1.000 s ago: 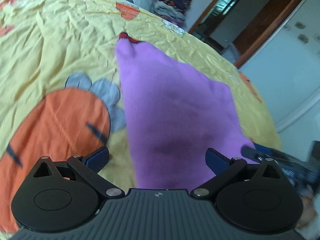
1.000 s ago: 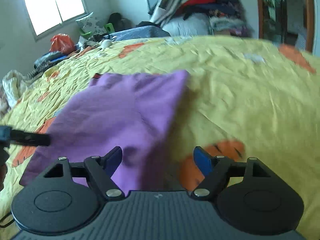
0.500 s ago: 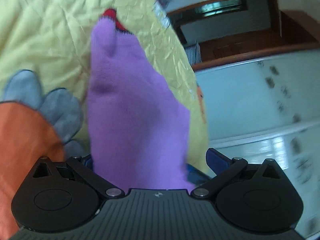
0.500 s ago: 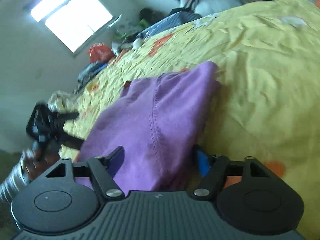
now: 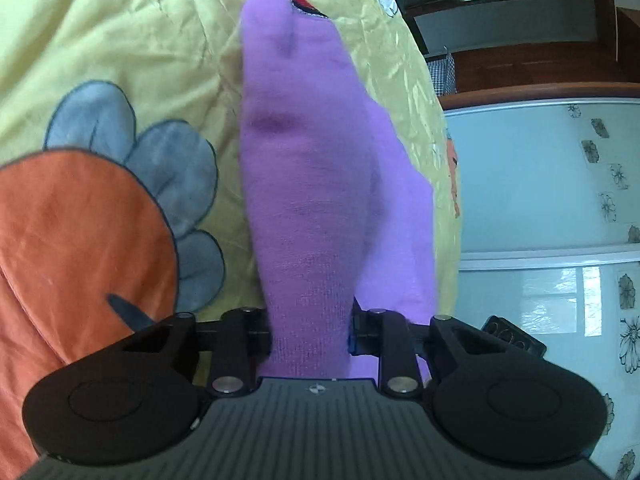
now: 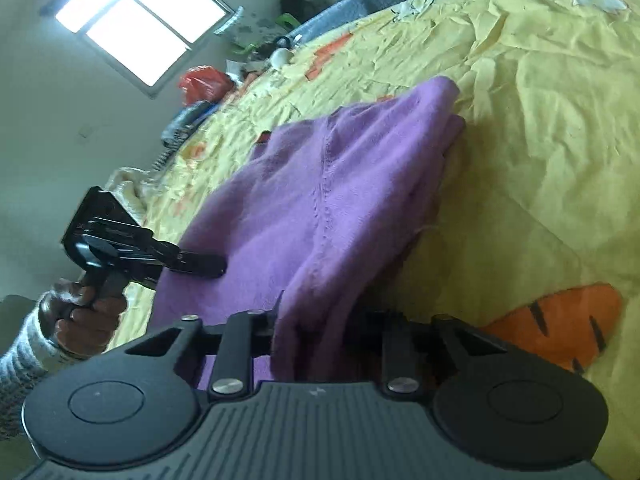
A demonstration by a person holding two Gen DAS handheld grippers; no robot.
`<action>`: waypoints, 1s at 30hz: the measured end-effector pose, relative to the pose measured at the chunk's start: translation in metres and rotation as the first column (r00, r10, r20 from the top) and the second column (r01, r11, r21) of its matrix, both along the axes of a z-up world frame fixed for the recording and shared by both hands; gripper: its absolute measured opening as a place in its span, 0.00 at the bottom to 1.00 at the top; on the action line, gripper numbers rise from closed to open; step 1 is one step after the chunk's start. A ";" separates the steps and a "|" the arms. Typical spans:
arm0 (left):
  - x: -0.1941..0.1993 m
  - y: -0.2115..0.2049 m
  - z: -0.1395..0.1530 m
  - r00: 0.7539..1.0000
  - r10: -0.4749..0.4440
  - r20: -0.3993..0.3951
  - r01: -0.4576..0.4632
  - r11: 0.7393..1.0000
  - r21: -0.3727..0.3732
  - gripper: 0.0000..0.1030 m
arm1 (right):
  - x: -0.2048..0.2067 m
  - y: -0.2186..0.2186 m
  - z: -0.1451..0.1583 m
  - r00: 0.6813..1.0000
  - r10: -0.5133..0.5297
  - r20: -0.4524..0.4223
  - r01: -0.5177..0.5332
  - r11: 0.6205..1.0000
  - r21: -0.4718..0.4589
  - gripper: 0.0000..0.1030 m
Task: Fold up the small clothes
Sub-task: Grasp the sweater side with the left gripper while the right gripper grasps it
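1. Knit [image 5: 308, 208] lies on the bedspread [image 5: 132, 40], near edge bunched.
2. L gripper [image 5: 311, 330] closing on near left hem; R gripper [image 6: 320, 332] closing on near right hem. Pads prob. pressing cloth.
3. Step: grasp for fold. Next: lift both, carry to far edge evenly.

A bed [image 6: 560, 128] with a crumpled yellow cover bearing orange and grey patches filled the near scene. A bright window [image 6: 140, 20] with 3 panes sat in the pale far-left wall [image 6: 36, 128], clutter heaped below it. On the right stood a dark wooden doorway [image 5: 532, 32] and a glossy white flowered panel [image 5: 560, 200].
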State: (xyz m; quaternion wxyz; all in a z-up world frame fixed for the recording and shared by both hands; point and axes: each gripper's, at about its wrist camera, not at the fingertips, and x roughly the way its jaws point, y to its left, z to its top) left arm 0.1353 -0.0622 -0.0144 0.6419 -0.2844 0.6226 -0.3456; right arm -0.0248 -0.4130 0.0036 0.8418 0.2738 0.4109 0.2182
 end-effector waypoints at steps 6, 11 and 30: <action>0.014 -0.005 0.042 0.991 -0.055 0.120 0.040 0.991 0.128 0.26 | 0.008 0.022 0.026 0.999 -0.026 0.019 0.027 0.999 -0.018 0.20; 0.027 0.029 0.082 0.985 -0.029 0.173 -0.002 0.984 0.176 0.26 | 0.020 0.043 0.049 0.998 -0.023 0.056 0.019 0.996 0.082 0.20; -0.156 0.139 0.025 0.976 0.141 0.165 -0.151 0.987 0.053 0.57 | -0.125 0.105 0.006 0.995 0.006 0.104 -0.006 1.000 -0.003 0.81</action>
